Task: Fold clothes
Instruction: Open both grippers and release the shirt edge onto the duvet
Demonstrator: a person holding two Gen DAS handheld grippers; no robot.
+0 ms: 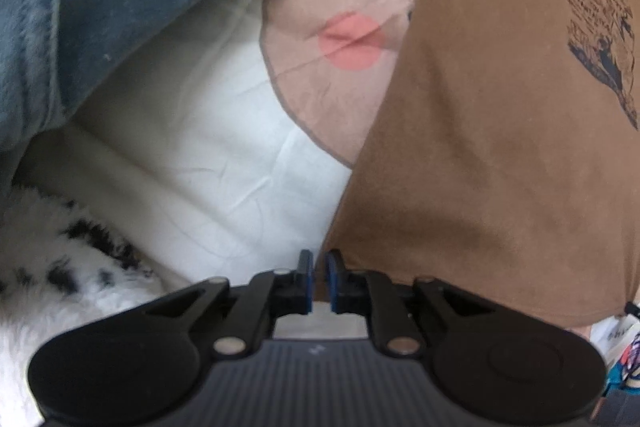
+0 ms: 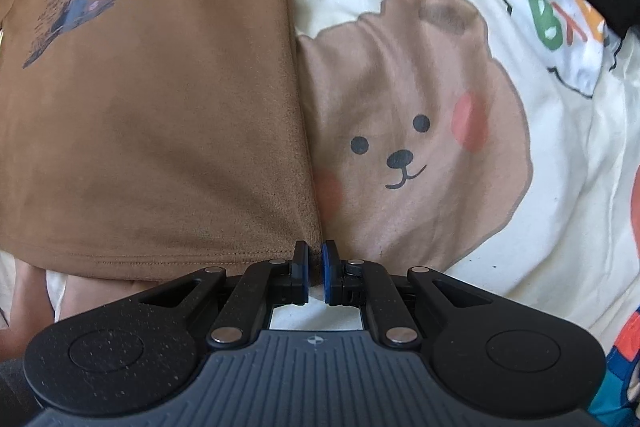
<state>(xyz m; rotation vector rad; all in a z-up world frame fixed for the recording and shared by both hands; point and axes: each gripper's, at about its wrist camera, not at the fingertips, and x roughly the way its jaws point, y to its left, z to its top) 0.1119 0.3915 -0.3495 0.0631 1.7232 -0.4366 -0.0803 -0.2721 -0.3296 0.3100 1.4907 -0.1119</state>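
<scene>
Bear-print bedsheet (image 2: 420,99) carries soft, light brown T-shirt (image 2: 160,127); right gripper (image 2: 315,267) clenched at hem corner, left gripper (image 1: 317,275) nearly closed, empty

A: What does the left tool (image 1: 318,263) look like?

B: Black linkage arms with silver rivets, blue pads on the fingers (image 1: 305,267), and a ribbed dark-grey body flanked by round black housings.

A: And the right tool (image 2: 314,259)?

B: The same build, with a small white compass-like mark on its ribbed body and pale specks on the black.
</scene>
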